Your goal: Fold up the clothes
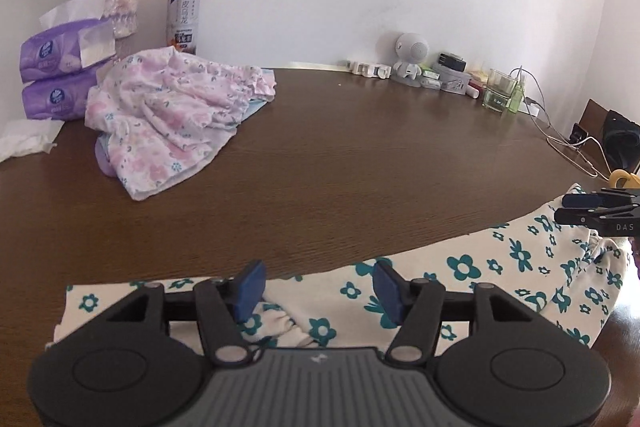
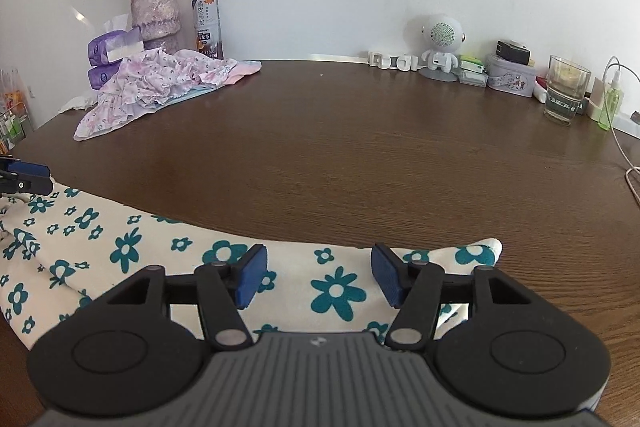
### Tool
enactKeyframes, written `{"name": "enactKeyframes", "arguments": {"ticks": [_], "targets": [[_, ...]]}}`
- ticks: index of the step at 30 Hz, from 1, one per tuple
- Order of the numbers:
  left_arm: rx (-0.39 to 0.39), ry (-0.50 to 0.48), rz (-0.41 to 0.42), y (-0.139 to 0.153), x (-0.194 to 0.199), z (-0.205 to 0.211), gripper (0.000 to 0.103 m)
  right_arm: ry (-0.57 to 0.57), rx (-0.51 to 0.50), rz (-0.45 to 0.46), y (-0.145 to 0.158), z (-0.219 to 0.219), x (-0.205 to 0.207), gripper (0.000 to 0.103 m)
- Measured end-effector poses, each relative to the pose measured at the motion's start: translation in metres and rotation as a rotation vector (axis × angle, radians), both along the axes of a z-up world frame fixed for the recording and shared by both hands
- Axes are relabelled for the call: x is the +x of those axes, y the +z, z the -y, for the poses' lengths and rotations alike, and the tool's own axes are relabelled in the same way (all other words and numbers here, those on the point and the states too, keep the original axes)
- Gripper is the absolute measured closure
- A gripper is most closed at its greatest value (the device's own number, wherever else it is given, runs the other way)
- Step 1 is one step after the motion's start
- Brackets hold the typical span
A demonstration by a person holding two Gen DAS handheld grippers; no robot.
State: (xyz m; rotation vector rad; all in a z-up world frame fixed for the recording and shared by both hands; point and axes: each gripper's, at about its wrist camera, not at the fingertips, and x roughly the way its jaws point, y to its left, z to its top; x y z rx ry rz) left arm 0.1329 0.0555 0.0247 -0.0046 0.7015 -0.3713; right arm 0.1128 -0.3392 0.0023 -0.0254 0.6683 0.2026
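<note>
Folding starts from the near edge: the cream garment with teal flowers [image 1: 460,275] lies flat along the lower part of both wrist views, stretched across the near side of the brown worktop [image 1: 340,155].

The left gripper [image 1: 319,289] hangs over the garment's gathered section, lower centre of its view, jaws spread and holding nothing. The right gripper [image 2: 319,275] sits over the garment's other end, lower centre of its own view, jaws likewise spread and empty.

Recommended procedure:
1. Lower each gripper until one finger slides under the cloth edge.
2. Close both grips at matching points along the edge, so the fold line runs straight.
3. Lift only enough to clear the worktop, then carry the edge over evenly.

Caution: the gathered fabric may bunch; take a full layer, not a wrinkle.

Keep clear of the crumpled pink floral garment [image 1: 172,111] at upper left, which lies well apart.
</note>
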Motion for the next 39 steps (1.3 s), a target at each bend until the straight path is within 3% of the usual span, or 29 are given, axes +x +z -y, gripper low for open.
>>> {"name": "enactKeyframes", "arguments": {"ticks": [5, 10, 13, 16, 21, 32, 39], "targets": [[0.024, 0.081, 0.019, -0.009, -0.006, -0.023, 0.058, -0.016, 0.029, -0.008, -0.004, 0.014, 0.001, 0.047], [-0.019, 0.213, 0.012, -0.007, -0.011, -0.056, 0.059, -0.047, 0.053, -0.002, -0.003, 0.024, -0.001, 0.06], [-0.018, 0.247, 0.016, -0.007, -0.015, -0.065, 0.06, -0.08, 0.034, 0.015, 0.0, 0.025, -0.003, 0.062], [-0.015, 0.265, 0.03, -0.008, -0.02, -0.068, 0.059, -0.123, -0.018, 0.029, 0.003, 0.027, -0.005, 0.061], [-0.034, 0.285, 0.049, -0.011, -0.024, -0.069, 0.059, -0.138, 0.024, -0.004, -0.006, 0.037, -0.001, 0.061], [-0.05, 0.315, 0.06, -0.012, -0.025, -0.067, 0.06, -0.146, 0.026, 0.015, -0.012, 0.036, -0.004, 0.061], [-0.012, 0.322, 0.073, -0.006, -0.027, -0.06, 0.058, -0.116, 0.001, 0.002, 0.0, 0.033, -0.002, 0.058]]}}
